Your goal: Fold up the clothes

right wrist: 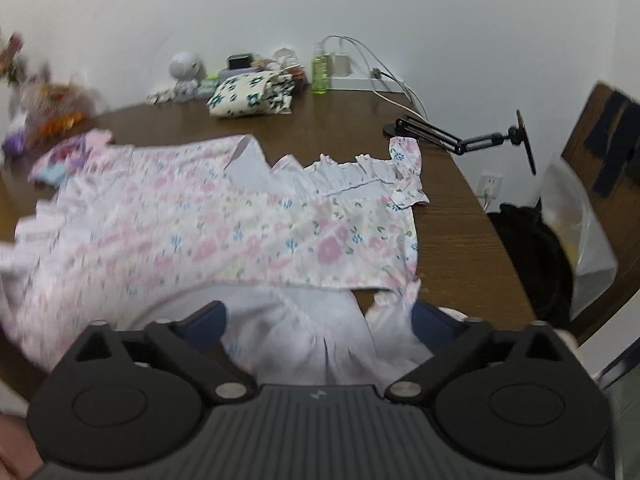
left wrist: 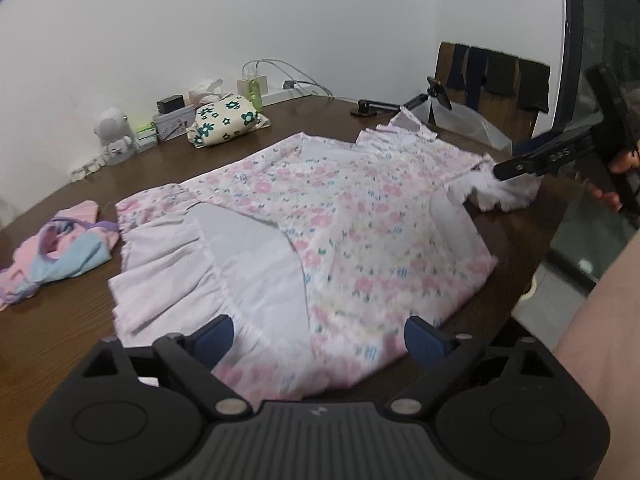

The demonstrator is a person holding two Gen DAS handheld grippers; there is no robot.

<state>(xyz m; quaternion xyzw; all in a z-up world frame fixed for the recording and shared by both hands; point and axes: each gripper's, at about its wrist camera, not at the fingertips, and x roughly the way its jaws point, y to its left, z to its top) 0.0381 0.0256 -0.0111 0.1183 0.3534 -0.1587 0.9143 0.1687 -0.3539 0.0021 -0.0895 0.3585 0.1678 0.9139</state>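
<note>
A pink floral dress [left wrist: 352,232] with white ruffled hem and sleeves lies spread on the brown table [left wrist: 60,340], partly folded. My left gripper [left wrist: 318,340] is open just above the dress's near edge, holding nothing. My right gripper [right wrist: 320,320] is open over the white ruffled sleeve [right wrist: 320,344] of the dress [right wrist: 224,232]. In the left wrist view the right gripper [left wrist: 500,170] sits at the sleeve at the dress's far right.
A small pink and blue garment [left wrist: 56,252] lies left of the dress. A floral pouch [left wrist: 226,120], a tin, a green bottle [left wrist: 254,90], chargers and a black phone arm [right wrist: 464,140] stand along the back. A chair [left wrist: 496,88] stands beyond the table's right edge.
</note>
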